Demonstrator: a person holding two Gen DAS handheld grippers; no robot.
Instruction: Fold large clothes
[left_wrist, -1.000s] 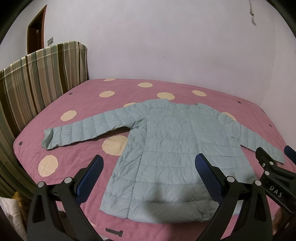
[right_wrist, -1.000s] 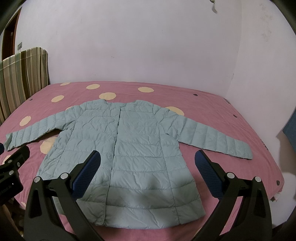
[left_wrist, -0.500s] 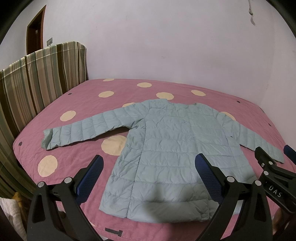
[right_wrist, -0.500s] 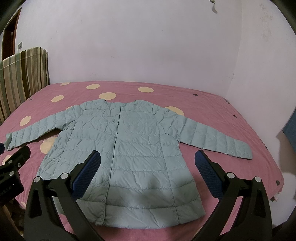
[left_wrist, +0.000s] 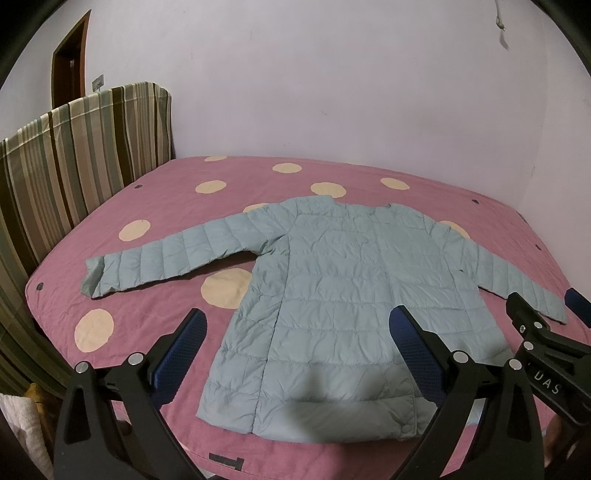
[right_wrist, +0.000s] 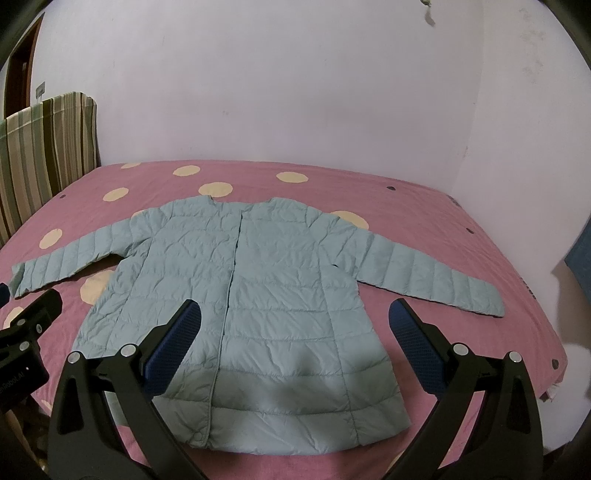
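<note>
From the left wrist view, the pale blue jacket (left_wrist: 343, 295) lies flat and face up on the pink dotted bed (left_wrist: 155, 317), hem toward the person, both sleeves spread out to the sides. The left tongs (left_wrist: 295, 343) hang above the near edge of the bed with their two blue pads wide apart and nothing between them. The jacket's left sleeve (left_wrist: 166, 258) reaches out toward the striped headboard (left_wrist: 85, 147), well apart from the tongs. The padded fabric looks slippery and puffy, so a shallow pinch on the sleeve could catch only the top layer, and the sleeve would likely slide free or drag the body askew when it is carried across. The right tongs show at the right edge of this view, close to the far cuff, and the two tools could knock together if both reach inward at once.

From the right wrist view, the right tongs (right_wrist: 293, 341) are also spread wide and hold nothing, poised over the lower half of the jacket (right_wrist: 258, 295). The snap-closed front runs up the middle, and the other sleeve (right_wrist: 424, 277) stretches toward the bed's right edge. The hem sits near the front edge of the mattress; a pull toward the person could tip it over the side. Whether the front snaps are all fastened is hard to tell at this size, and a loose front might fall open in a fold. Springy padding may also push a finished fold back open.
</note>
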